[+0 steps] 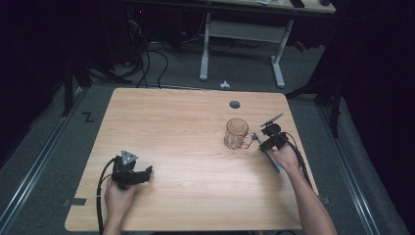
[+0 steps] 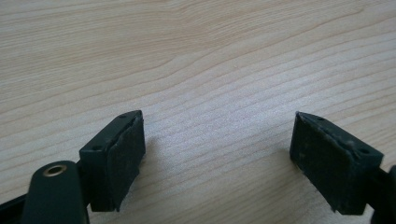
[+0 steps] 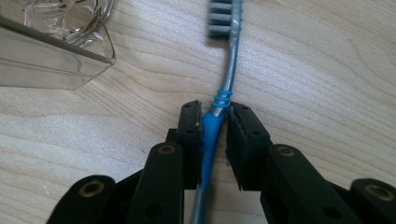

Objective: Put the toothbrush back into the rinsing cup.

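Gripping one toothbrush (image 3: 219, 100) — right claw (image 3: 215, 126), one mug (image 1: 237, 133)

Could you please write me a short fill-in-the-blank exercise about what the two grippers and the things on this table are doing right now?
1. The right gripper is shut on the handle of a blue and grey ____.
2. The clear glass mug stands on the light wooden ____.
3. The left gripper has its jaws ____, with nothing between them.
4. In the right gripper view, the brush's grey bristled head points ____ from the gripper.

Missing words: toothbrush; table; open; away
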The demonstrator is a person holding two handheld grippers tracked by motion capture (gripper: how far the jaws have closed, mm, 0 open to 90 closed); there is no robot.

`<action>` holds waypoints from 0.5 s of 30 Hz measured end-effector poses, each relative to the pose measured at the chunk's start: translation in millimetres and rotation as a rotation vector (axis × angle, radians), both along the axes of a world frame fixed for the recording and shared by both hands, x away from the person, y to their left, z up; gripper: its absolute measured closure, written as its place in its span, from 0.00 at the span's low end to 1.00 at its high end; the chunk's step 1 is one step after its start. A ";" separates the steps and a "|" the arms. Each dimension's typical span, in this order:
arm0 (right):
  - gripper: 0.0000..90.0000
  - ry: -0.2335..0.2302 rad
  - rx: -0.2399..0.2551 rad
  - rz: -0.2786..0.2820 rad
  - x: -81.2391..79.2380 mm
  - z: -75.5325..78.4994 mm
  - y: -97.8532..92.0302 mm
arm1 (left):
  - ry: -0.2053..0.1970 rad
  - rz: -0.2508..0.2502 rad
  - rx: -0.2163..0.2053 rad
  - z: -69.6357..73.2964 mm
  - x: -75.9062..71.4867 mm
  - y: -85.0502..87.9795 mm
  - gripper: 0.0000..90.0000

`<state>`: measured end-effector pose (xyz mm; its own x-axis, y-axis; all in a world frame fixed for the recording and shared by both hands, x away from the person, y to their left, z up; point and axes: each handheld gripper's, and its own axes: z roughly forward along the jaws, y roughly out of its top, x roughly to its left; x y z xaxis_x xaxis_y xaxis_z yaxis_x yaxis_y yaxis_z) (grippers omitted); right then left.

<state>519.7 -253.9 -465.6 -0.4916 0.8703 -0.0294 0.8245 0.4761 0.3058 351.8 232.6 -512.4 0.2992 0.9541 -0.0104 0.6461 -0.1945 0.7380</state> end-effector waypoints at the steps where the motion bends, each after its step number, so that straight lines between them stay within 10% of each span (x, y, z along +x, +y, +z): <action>1: 0.88 0.001 -0.001 0.003 0.1 0.0 0.0 | 0.000 0.000 0.000 0.0 0.0 0.0 0.21; 15: 0.88 0.001 0.005 0.001 -2.0 0.1 -3.6 | 0.000 0.000 0.000 0.0 0.0 0.0 0.21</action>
<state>517.7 -257.5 -465.5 -0.4929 0.8698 -0.0245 0.8241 0.4757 0.3075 351.8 232.7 -512.4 0.2995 0.9541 -0.0101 0.6461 -0.1949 0.7380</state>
